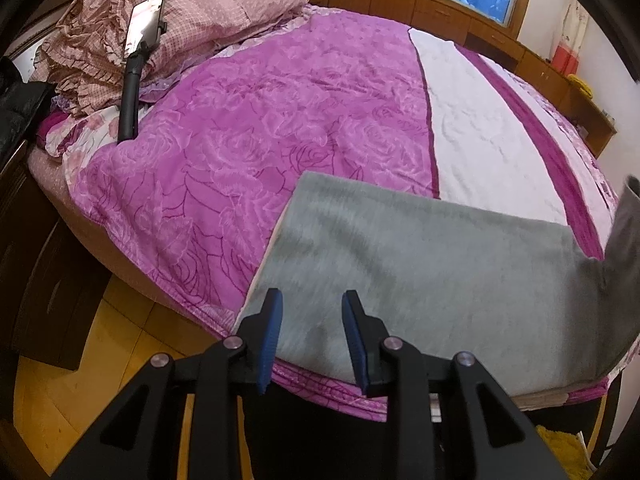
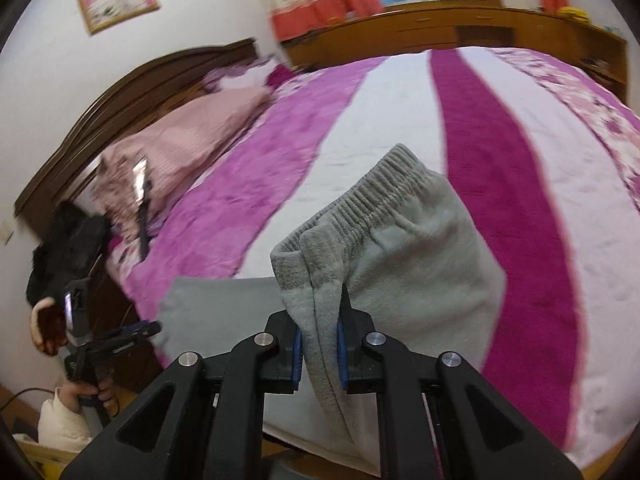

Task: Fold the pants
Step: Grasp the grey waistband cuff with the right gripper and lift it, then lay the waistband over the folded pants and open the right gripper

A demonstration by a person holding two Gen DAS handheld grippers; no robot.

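Grey fleece pants (image 1: 432, 280) lie along the near edge of the bed (image 1: 248, 152). My left gripper (image 1: 312, 308) is open and empty, just above the flat leg end of the pants. My right gripper (image 2: 320, 320) is shut on the waist end of the pants (image 2: 404, 248) and holds it lifted above the bed, the elastic waistband pointing up and away. The lifted part also shows at the right edge of the left wrist view (image 1: 624, 248). The left gripper shows in the right wrist view (image 2: 152, 328), beside the flat leg end (image 2: 224, 312).
The bed has a purple rose blanket and a white and magenta striped cover (image 2: 504, 184). Pink pillows (image 1: 192, 28) and a phone on a black stick (image 1: 140, 52) lie at the head end. A wooden cabinet (image 1: 460, 12) runs along the far wall. Wooden floor (image 1: 80, 360) lies below left.
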